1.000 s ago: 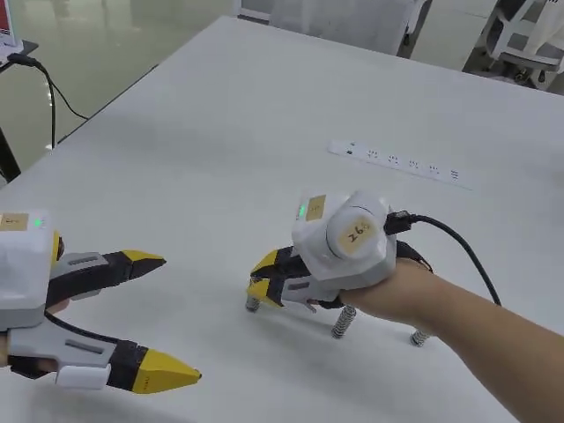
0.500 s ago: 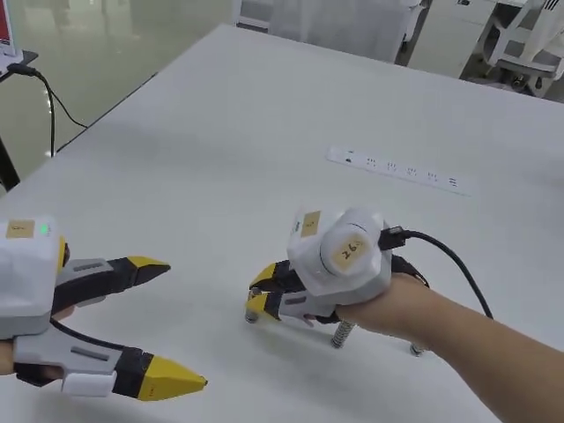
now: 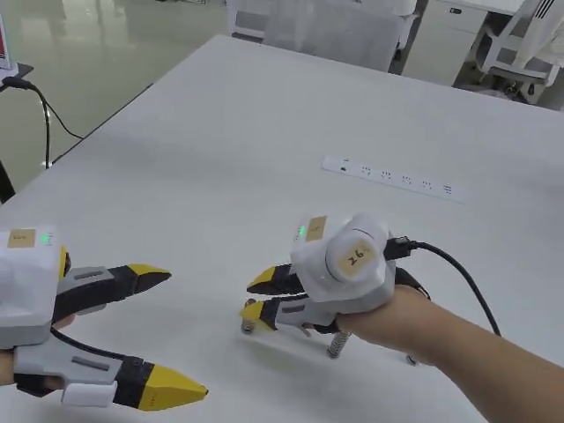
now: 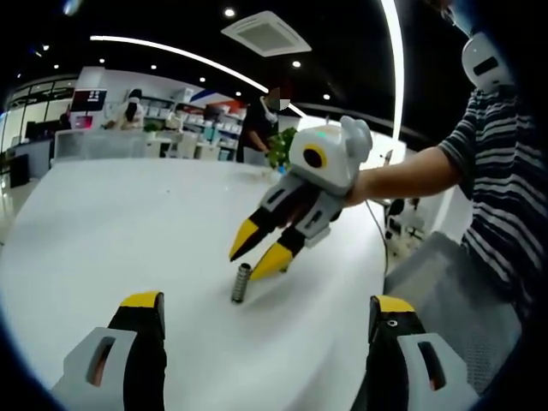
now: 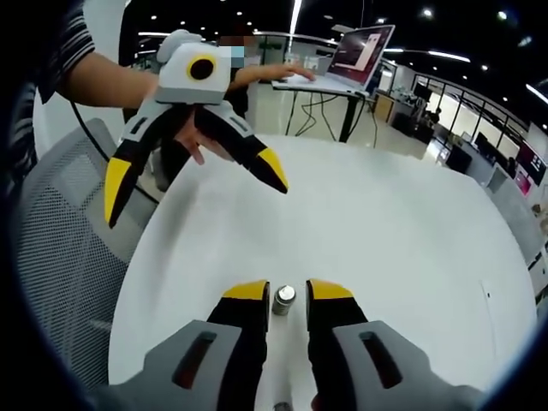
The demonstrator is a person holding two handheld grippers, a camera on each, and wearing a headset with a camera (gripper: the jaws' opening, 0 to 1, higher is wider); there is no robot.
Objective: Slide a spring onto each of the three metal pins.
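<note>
Head view, with the two gripper views. The left tongs [image 3: 166, 332] are released, their yellow-tipped jaws spread wide and holding nothing, above the near left part of the white tabletop [image 3: 220, 150]. In their own view, the left tongs [image 4: 267, 310] frame the scene from the bottom edge. The right tongs [image 3: 256, 298] point leftward near the centre of the tabletop, carried in the person's hand [image 3: 397, 308]. Their jaws are only narrowly parted and grasp nothing. In the right gripper view, the first pin [image 5: 283, 300] stands upright between the tips of the right tongs [image 5: 288, 291], with a slight gap on either side. The left gripper view shows a spring coiled around this first pin [image 4: 241, 282], which stands on the tabletop just below the tips of the right tongs [image 4: 253, 257]. In the head view, the first pin [image 3: 248, 323] stands beneath those tips. A second sprung pin [image 3: 338, 344] stands under the hand, and a third pin [image 3: 411, 359] lies partly hidden behind the wrist. A white power strip [image 3: 388, 176] lies farther back. The left tongs [image 5: 195, 180] appear spread apart in the right gripper view.
</note>
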